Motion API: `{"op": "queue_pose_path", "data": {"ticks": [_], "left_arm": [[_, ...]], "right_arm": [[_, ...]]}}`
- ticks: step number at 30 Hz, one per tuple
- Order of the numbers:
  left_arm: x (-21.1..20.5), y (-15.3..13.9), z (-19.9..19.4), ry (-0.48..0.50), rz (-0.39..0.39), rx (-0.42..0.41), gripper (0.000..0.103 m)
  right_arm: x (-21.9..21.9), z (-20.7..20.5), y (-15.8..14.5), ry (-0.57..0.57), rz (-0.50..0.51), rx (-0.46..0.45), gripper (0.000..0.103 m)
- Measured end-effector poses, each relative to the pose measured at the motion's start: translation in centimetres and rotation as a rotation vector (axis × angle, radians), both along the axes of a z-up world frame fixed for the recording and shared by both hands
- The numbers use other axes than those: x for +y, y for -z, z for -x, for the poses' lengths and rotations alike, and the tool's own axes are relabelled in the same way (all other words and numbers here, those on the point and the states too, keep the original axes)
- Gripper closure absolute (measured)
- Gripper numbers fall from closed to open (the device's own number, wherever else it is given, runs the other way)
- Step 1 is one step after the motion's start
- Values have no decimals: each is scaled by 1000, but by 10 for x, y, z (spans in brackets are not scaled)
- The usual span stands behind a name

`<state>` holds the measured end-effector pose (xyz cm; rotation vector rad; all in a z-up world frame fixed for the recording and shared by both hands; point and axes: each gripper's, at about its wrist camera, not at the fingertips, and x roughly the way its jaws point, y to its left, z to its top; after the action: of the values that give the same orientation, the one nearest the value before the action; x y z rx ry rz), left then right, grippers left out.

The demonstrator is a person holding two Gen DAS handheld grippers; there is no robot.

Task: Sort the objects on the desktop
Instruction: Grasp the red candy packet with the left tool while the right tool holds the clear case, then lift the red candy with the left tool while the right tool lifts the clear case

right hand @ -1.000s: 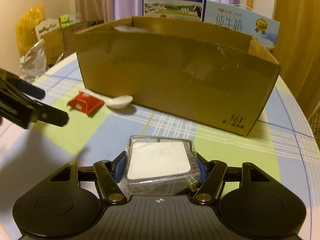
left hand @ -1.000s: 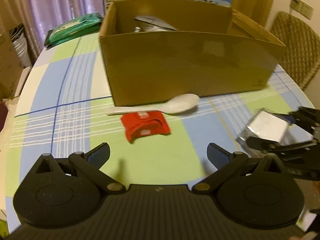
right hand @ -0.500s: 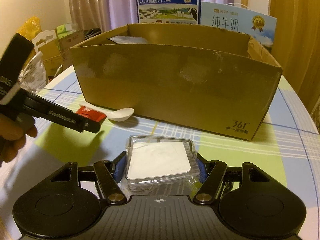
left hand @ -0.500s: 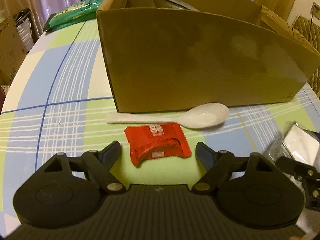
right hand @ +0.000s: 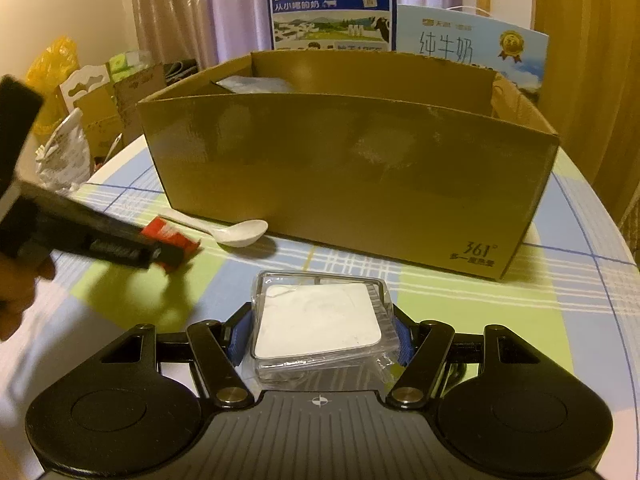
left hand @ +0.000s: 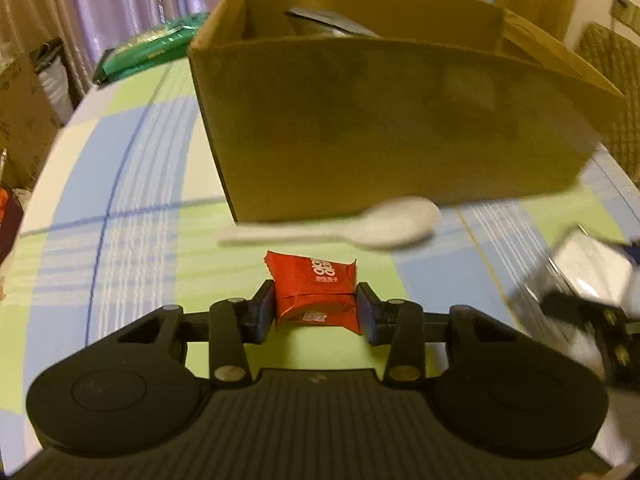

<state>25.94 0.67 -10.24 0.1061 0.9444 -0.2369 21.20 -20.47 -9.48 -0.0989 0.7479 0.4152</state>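
The left tongs [left hand: 316, 314] pinch the red packet [left hand: 314, 290] near the worktop's [left hand: 132, 184] front edge. The right tongs [right hand: 320, 338] grip a clear-wrapped white pack [right hand: 316, 326]. A white spoon [left hand: 352, 224] lies against the cardboard box [left hand: 380, 128]; open cloth lies left.

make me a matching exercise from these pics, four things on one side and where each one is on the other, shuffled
Things:
1. red packet
2. white spoon
3. clear plastic box
4. green bag

Places:
A. on the table against the cardboard box front
B. in the right gripper
C. far table edge, left of the cardboard box
D. in the left gripper

Pairs: 1-D, 2-A, 3-B, 4-C
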Motion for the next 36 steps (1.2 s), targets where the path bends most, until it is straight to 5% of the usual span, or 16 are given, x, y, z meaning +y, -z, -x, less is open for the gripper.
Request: {"op": "queue_pose_path", "data": {"ticks": [12,18,26,36], "left_arm": [[-26,-5,83,212,54,40,66],[-42,3,105,240,-31,-13,42],[-53,7,112,260,-97,-62,41],[-48,3,108,241,-72,-40,66]], "right_arm": [[-17,35,-17,29,-54,30,39],[-21,51,-14,47,-72,64,39],[-22,51,-11,58,-76,72,39],[-23,50,-10,67,-87,79,39]]}}
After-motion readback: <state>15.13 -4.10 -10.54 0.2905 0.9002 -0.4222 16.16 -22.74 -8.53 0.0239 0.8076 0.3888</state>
